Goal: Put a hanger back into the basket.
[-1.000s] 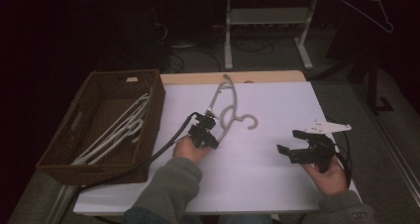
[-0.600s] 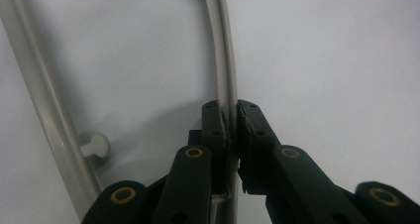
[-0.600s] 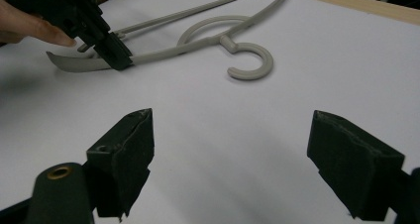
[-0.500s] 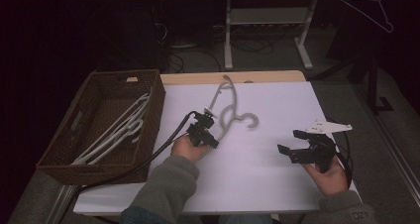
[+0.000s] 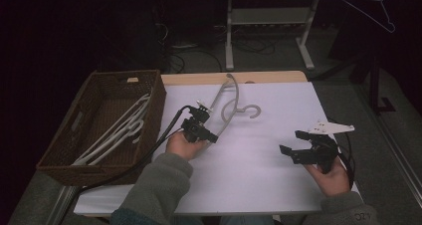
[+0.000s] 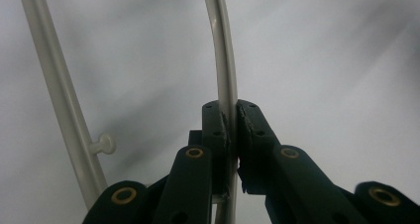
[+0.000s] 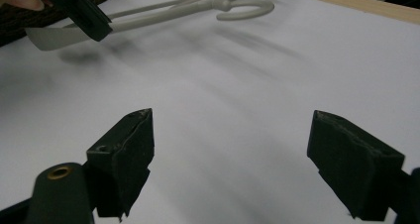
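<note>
The left gripper [image 5: 213, 137] has its 2 jaws pressed tight on a thin arm of the cream hanger [image 5: 230, 101]; in the left gripper view the pads [image 6: 216, 127] squeeze that bar from both sides with no gap left. A second bar of the hanger [image 6: 59, 92], with a small peg on it, runs up just beside the jaws at the left of that view, free of the pads.

The right gripper [image 5: 292, 147] has its jaws spread wide apart and holds nothing. In the right gripper view its 2 pads [image 7: 130, 140] stand far apart over the bare white worktop [image 5: 259, 175].

The hanger sits in the middle of the worktop, toward the far edge. Its long axis runs from the left gripper up and away to the far edge, slightly rightward in the high view, and its hook [image 5: 253, 109] curls open toward the right side. In the right gripper view the hanger [image 7: 198, 7] appears raised off the worktop at the gripped end, with a blurred shadow beneath it.

A brown wicker basket [image 5: 59, 150] stands at the left edge of the worktop, with more pale hangers [image 5: 117, 133] lying inside it. The right gripper rests near the right edge, well apart from the hanger.
</note>
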A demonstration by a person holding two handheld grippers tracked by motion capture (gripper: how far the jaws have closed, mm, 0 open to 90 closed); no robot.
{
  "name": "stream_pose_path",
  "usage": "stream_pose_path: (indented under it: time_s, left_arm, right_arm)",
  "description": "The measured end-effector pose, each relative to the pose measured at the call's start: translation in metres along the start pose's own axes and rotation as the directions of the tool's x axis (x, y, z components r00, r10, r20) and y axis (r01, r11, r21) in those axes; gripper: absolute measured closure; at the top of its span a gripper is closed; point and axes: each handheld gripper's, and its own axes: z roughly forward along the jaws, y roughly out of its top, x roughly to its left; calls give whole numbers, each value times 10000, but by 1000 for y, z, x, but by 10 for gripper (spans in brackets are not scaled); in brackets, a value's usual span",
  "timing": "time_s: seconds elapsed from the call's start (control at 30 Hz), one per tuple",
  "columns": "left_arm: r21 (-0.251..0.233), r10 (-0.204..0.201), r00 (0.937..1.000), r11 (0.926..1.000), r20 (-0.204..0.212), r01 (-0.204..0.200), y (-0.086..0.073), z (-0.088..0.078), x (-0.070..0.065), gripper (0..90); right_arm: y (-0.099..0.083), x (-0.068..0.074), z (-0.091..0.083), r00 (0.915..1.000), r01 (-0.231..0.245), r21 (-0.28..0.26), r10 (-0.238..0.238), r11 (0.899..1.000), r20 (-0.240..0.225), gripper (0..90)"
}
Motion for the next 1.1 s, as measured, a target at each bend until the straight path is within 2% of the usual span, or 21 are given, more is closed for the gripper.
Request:
stream_pose_path:
  time_s: [0.37,0.47,0.63,0.67,0.7,0.8,1.07,1.1]
  left_arm:
    - [-568,237,9997,9981,-7,-237,0,-36,-2,833]
    - [-824,291,9995,9962,93,-282,-1,-49,-3,833]
    - [-1075,441,9990,9932,8,-438,-4,-68,-5,833]
    - [-994,609,9981,9932,-22,-608,-4,-71,-5,833]
    - [-1149,493,9988,9922,39,-485,-6,-75,-6,833]
    - [-1073,705,9975,9917,-12,-702,-8,-86,-6,833]
    - [-1306,820,9966,9881,-26,-817,-14,-113,-8,833]
    - [-1281,936,9956,9874,-31,-933,-15,-118,-7,833]
  right_arm:
    - [0,1,1,10000,42,27,-43,10000,17,175]
    - [0,1,2,10000,47,73,-47,10000,16,175]
    - [0,2,3,10000,7,141,-7,9999,37,175]
    - [0,2,3,10000,5,142,-6,9999,34,175]
    - [0,2,4,10000,8,142,-9,9999,34,175]
    - [0,1,5,10000,55,159,-56,9999,41,174]
    - [0,1,6,10000,9,183,-11,9998,66,173]
    - [0,1,6,10000,45,207,-46,9998,63,174]
